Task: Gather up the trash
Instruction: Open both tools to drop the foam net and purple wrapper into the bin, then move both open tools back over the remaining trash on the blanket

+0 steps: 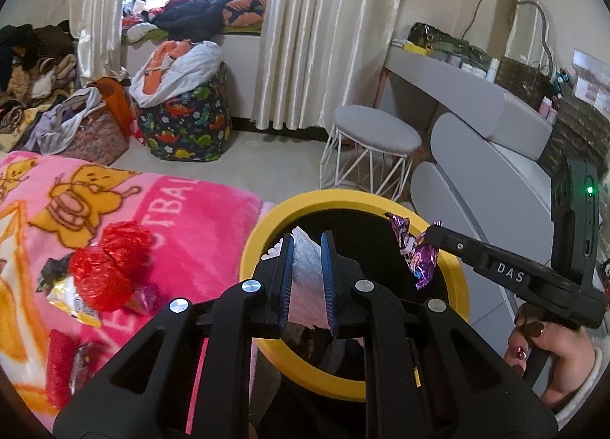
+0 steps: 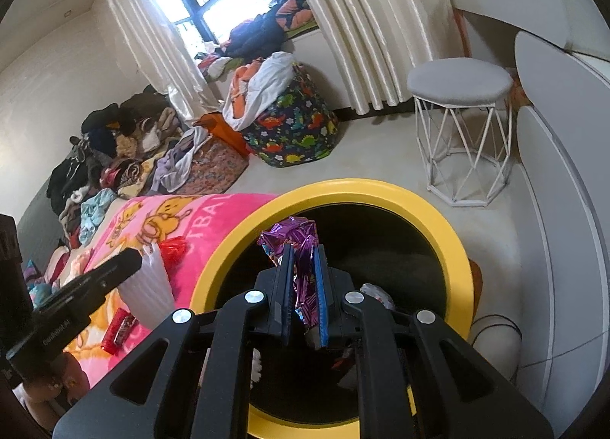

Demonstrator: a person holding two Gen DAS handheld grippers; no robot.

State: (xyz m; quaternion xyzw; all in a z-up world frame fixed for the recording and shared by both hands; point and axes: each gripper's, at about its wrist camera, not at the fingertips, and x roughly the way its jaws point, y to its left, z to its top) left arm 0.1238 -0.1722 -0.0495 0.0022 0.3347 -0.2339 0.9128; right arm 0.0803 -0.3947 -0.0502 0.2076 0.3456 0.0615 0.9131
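A yellow-rimmed black bin (image 1: 263,233) (image 2: 385,191) stands beside the bed. My left gripper (image 1: 308,239) is shut on a crumpled white plastic piece (image 1: 307,267) and hangs over the bin's mouth; the same piece (image 2: 146,282) shows in the right wrist view. My right gripper (image 2: 303,248) is shut on a shiny purple foil wrapper (image 2: 295,237) above the bin; from the left wrist view that wrapper (image 1: 415,252) dangles over the bin's right rim. Red crinkled plastic (image 1: 110,271) and other wrappers (image 1: 72,298) lie on the pink blanket (image 1: 183,233).
A white wire stool (image 1: 375,141) (image 2: 459,80) stands behind the bin. A grey dressing table (image 1: 472,96) lies to the right. A dinosaur-print bag (image 1: 187,126) and piles of clothes (image 2: 114,157) crowd the far floor. A hand (image 1: 549,347) holds the right gripper's handle.
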